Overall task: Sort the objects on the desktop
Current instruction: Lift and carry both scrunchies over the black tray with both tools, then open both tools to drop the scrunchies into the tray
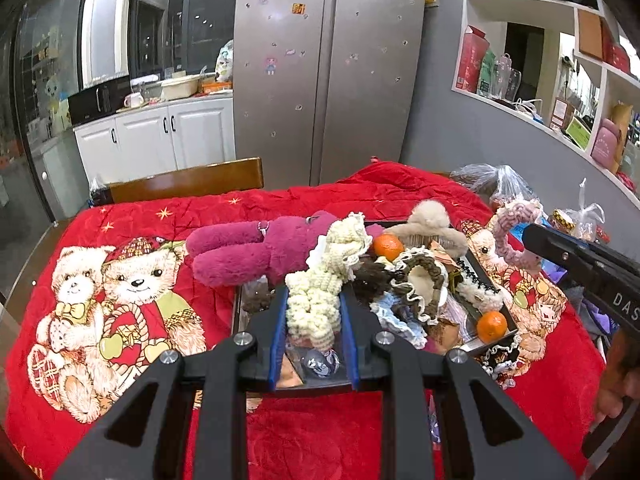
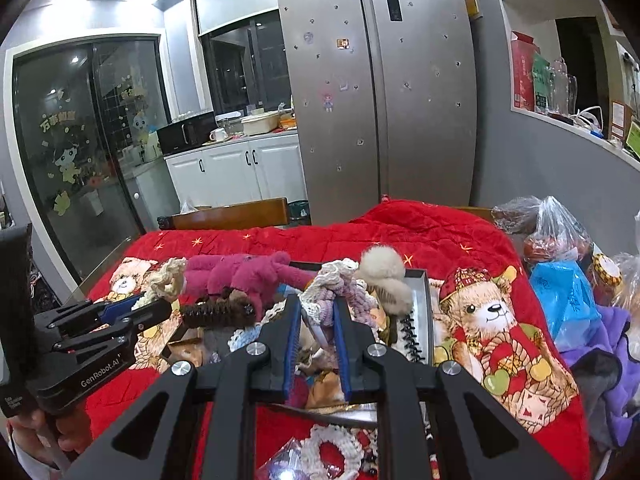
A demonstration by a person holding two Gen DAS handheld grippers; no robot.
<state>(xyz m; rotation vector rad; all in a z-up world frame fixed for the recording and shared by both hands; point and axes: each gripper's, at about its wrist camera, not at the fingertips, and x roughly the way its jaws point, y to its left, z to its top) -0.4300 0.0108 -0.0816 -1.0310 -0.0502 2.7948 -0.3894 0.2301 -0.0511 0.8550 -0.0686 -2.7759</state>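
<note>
Left wrist view: the left gripper (image 1: 314,312) is clamped on a cream crocheted scrunchie (image 1: 320,280), which hangs lengthwise along the fingers, its long axis running away from the camera above a dark tray (image 1: 496,312) heaped with hair accessories and two oranges (image 1: 491,326). The right gripper (image 2: 318,328) pinches a mauve crocheted scrunchie (image 2: 340,292) that bunches upward past its fingertips. A magenta plush toy (image 1: 256,246) lies crosswise at the tray's far-left edge. A red bear-print blanket (image 1: 120,280) covers the table; behind stand a steel refrigerator (image 1: 328,68) and white cabinets (image 1: 160,136).
</note>
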